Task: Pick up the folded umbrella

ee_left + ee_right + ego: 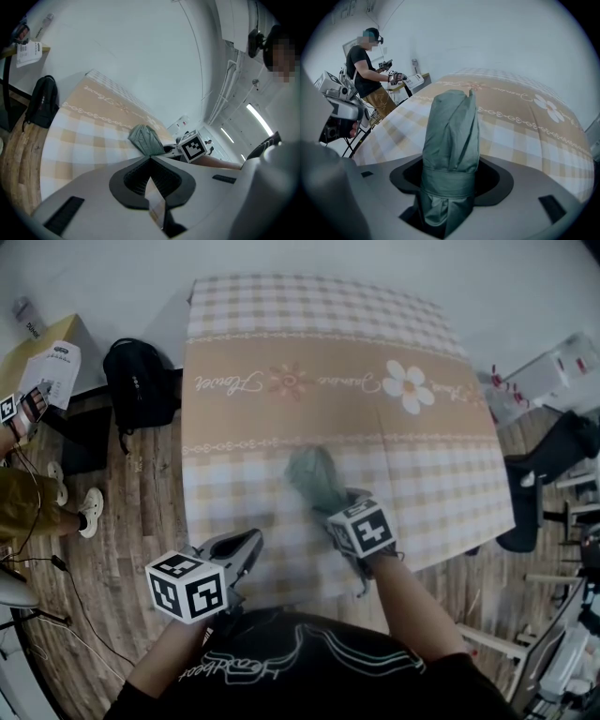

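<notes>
Right gripper view: folded umbrella (451,136) clamped in right gripper (450,187), sticking fwd (left gripper (150,161) closed).

1. Counter (281,352): checked cloth with a flower band, fills centre frame.
2. Folded umbrella (314,474): grey-green, blurred, centre frame; near end sits in the right tongs (336,507).
3. Left tongs (246,547): lower left, over the counter's near edge, apart from the umbrella.
4. Black backpack (141,381): on the floor, upper left.

Black T-shirt (300,667) with pale looping print; grey left tongs (150,159) and right tongs (450,185), white cubes (187,587) with black square markers.
</notes>
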Tool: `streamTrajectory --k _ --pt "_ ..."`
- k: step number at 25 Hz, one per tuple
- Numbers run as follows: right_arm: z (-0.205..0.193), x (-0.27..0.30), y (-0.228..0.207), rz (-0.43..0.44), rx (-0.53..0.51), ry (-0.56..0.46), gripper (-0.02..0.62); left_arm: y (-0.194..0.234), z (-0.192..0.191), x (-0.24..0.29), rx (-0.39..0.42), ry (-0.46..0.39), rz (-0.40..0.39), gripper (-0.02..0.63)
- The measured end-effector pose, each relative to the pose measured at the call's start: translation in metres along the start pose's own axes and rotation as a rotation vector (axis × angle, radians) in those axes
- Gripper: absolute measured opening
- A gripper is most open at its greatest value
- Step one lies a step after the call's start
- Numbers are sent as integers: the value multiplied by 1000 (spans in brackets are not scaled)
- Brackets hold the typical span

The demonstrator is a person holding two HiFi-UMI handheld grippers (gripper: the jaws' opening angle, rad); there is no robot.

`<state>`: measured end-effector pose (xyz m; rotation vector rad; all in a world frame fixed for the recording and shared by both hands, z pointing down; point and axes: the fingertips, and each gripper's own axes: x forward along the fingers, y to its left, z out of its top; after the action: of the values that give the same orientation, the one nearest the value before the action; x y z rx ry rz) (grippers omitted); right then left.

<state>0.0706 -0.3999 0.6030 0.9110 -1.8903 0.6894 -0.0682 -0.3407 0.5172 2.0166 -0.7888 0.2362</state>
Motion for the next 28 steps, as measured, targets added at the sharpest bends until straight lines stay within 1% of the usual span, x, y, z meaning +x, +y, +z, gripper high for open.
streamTrajectory --k 9,14,18,21,23,28 --pt "-6 -7 -1 35 45 -18 277 -7 -5 -17 5 -29 25 -5" --pt "-9 -23 0 65 99 -64 276 -15 -11 -26 8 -39 53 -5" --pt "-12 -44 4 106 180 -140 276 -30 -19 -34 12 -56 61 -5" --pt "-18 -65 7 116 200 -207 276 -41 -21 -39 25 -95 81 -5" --pt "-22 -81 14 149 222 -258 276 -51 -24 -42 29 -118 87 -5" --pt "-28 -136 31 213 226 -404 278 -88 -32 -48 53 -143 62 -5"
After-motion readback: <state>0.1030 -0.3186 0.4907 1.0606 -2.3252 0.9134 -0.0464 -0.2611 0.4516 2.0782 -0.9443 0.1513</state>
